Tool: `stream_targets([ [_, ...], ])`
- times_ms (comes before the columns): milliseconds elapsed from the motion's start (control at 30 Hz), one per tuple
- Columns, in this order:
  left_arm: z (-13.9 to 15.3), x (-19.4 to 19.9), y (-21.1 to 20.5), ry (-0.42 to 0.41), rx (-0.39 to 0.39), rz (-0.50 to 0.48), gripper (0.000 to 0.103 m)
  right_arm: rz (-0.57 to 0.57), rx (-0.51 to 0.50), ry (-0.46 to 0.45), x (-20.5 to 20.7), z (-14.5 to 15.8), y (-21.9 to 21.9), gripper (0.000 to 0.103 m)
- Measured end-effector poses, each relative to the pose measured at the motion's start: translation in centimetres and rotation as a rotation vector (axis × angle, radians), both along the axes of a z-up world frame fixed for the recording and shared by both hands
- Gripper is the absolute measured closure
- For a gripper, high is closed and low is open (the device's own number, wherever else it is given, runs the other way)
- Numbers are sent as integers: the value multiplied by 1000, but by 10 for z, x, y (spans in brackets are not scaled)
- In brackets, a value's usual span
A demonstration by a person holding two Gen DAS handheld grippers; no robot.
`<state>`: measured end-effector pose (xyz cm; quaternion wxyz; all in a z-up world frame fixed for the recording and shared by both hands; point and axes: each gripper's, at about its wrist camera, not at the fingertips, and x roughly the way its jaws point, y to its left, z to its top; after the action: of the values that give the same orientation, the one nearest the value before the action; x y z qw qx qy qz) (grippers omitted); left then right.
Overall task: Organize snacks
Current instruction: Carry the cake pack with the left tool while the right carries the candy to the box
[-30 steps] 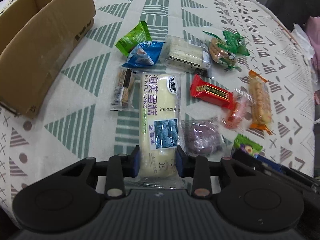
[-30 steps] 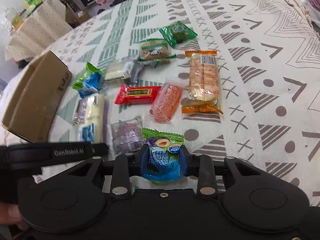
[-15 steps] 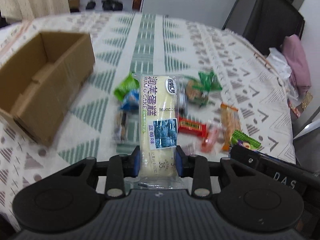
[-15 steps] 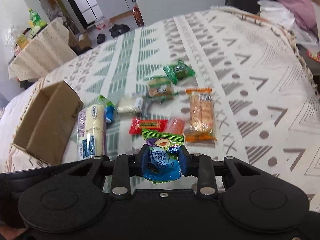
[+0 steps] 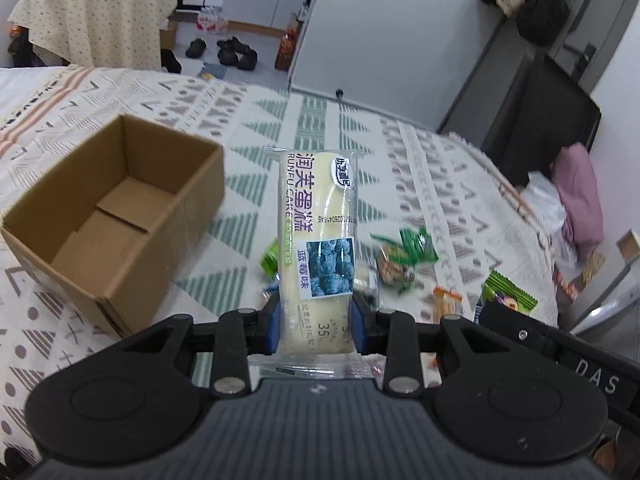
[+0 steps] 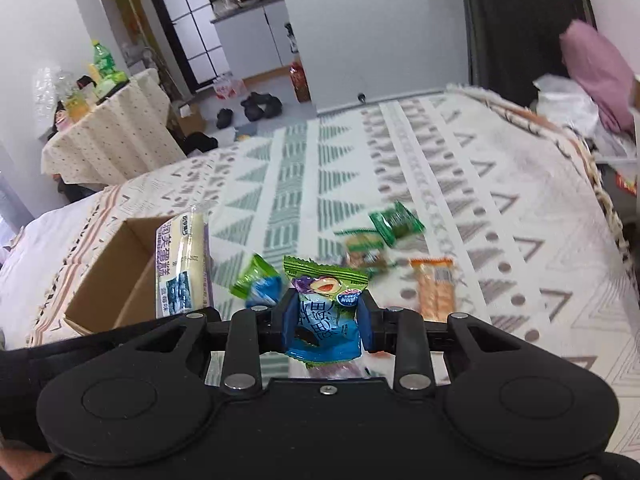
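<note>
matt cardboard box (image 5: 120,216), glossy plastic wrapper (image 5: 316,240)

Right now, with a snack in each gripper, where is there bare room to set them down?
The cardboard box is bare inside. Bare tablecloth lies between the box and the snacks, beyond the green packets, and right of the orange cracker pack. It is crowded around the green and blue packets.

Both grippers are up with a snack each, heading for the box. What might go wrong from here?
The left gripper pinches the long cake pack only near its bottom end, so it may swing or slip. The right gripper holds the small green-and-blue packet close beside it; they might collide over the narrow cardboard box. The slick wrappers may slide free.
</note>
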<state>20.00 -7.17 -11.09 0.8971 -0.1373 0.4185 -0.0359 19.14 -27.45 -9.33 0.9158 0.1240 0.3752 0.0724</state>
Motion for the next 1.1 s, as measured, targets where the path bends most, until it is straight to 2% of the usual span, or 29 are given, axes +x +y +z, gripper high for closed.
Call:
stream_targets([
  [167, 14, -2, 24, -40, -35, 31, 70, 11, -4, -45, 0, 14, 14, 72],
  [267, 21, -3, 39, -52, -61, 42, 70, 21, 40, -40, 4, 21, 22, 72],
  [500, 31, -5, 73, -85, -104, 83, 70, 62, 74, -56, 14, 32, 53, 72],
  [767, 27, 4, 115, -74, -155, 170, 70, 113, 81, -83, 30, 38, 94, 72],
  [1100, 9, 18, 171, -28, -211, 292, 70, 172, 112, -65, 54, 28, 139, 72],
])
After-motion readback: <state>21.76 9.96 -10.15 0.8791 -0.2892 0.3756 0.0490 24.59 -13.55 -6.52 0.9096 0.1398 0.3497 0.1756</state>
